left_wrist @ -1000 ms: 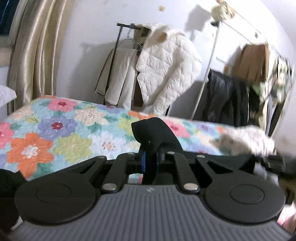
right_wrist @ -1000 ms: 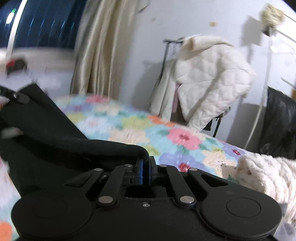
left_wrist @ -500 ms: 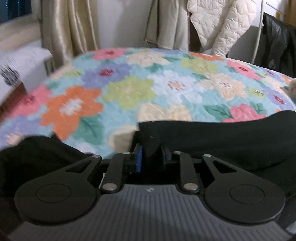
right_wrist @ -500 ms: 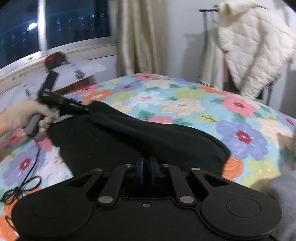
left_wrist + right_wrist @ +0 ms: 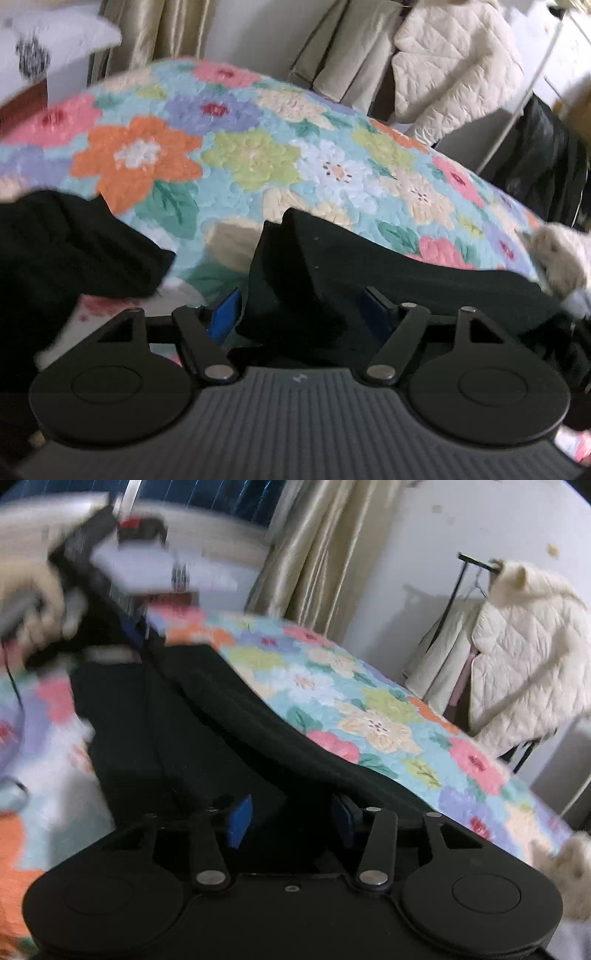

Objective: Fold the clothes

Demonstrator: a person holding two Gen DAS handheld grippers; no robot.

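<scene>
Take the floral quilt (image 5: 258, 155) as your landmark: the black garment (image 5: 369, 273) lies spread on it, matte, dark and softly creased, with a thick rolled edge running across the flowers; in your left wrist view a second black bunch (image 5: 66, 251) of cloth sits on the quilt's near left side, and whether it joins the main piece cannot be told; your left gripper (image 5: 301, 310) has its blue-padded fingers (image 5: 225, 314) spread wide apart, a fold of the black cloth standing loose between them, so the grip is released; at the quilt's far right edge a cream fluffy piece (image 5: 557, 258) rests beside the black cloth; behind the quilt a white quilted jacket (image 5: 454, 70) hangs on a rack; in your right wrist view your left hand (image 5: 33, 602), blurred, holds its tool over the garment's far left end; your right gripper (image 5: 291, 823) likewise stands with its fingers apart, black cloth lying between them unpinched; no containers show.
</scene>
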